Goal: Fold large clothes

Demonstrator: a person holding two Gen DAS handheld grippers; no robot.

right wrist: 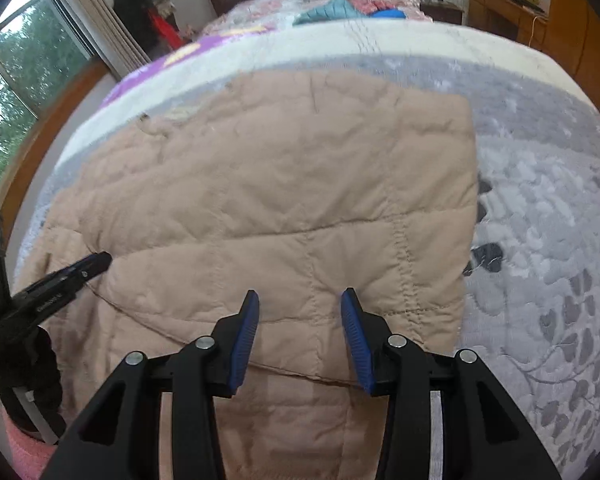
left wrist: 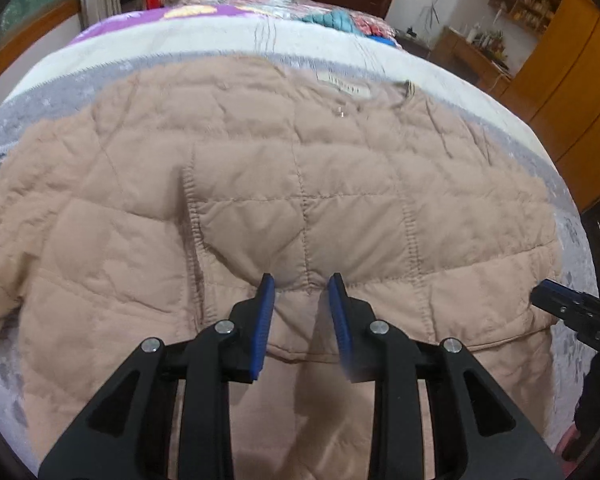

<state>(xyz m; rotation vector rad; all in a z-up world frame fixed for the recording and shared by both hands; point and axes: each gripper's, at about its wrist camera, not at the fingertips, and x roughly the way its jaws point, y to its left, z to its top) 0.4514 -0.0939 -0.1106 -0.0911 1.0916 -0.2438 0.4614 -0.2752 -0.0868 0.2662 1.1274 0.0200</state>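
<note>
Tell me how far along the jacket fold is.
Partly done: the tan quilted jacket lies on the grey bedspread with one layer already folded over, its edge near the fingers. Left gripper and right gripper are open, holding nothing. Further folds remain.

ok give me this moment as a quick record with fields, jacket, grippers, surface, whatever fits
garment: beige quilted jacket, spread flat, one side folded in over the body
surface: grey patterned bedspread
left hand-held gripper: open, over the folded edge, holding nothing
right hand-held gripper: open, over the jacket near its right edge, holding nothing
background: teal and pink clothes piled near the headboard
fold state: partly done
</note>
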